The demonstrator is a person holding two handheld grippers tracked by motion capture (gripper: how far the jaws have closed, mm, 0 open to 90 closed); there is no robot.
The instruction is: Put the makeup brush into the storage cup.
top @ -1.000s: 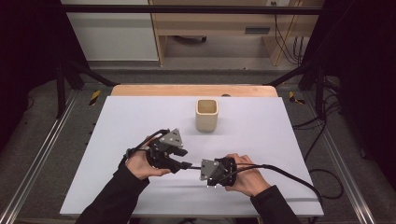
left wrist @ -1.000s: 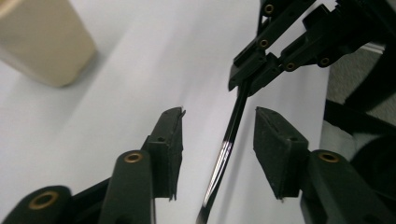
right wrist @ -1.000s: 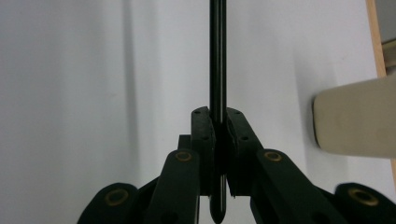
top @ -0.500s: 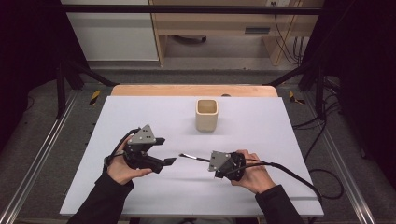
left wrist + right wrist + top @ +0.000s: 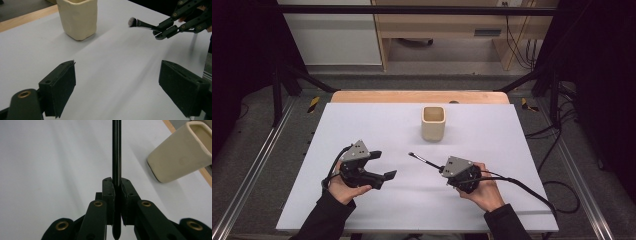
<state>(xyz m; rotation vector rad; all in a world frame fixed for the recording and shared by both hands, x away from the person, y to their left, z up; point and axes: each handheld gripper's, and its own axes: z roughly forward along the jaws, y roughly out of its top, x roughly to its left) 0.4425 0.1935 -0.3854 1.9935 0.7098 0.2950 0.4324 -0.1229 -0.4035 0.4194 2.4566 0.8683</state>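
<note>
the white table (image 5: 362,125) carries little, so the main risk, as i judge it, sits with the cream cup (image 5: 433,123) standing upright toward the far middle of the sheet: it looks light and narrow at the base, and if the brush is meant to go in there, a slanted entry or a nudge on the rim could tip or slide it. the right gripper (image 5: 443,170) is clamped on a thin black brush (image 5: 424,161), with the jaws pressed tight on the handle near its tail end, as the right gripper view shows (image 5: 117,165). held so far back, the long free length could swing or pivot between the pads if the tip meets anything, and a smooth round handle may slip. the left gripper (image 5: 382,166) hangs over the near left of the table with its jaws spread wide and nothing between them; in its own view the pads (image 5: 60,85) frame bare table, so it is well apart from the cup and could not steady it quickly. the brush itself is slender, glossy and dark, lifted clear of the table near its middle and pointing away from the person and leftward, with a small pale bristle head (image 5: 132,22) at the free end, short of the cup (image 5: 77,17) and not touching it.
</note>
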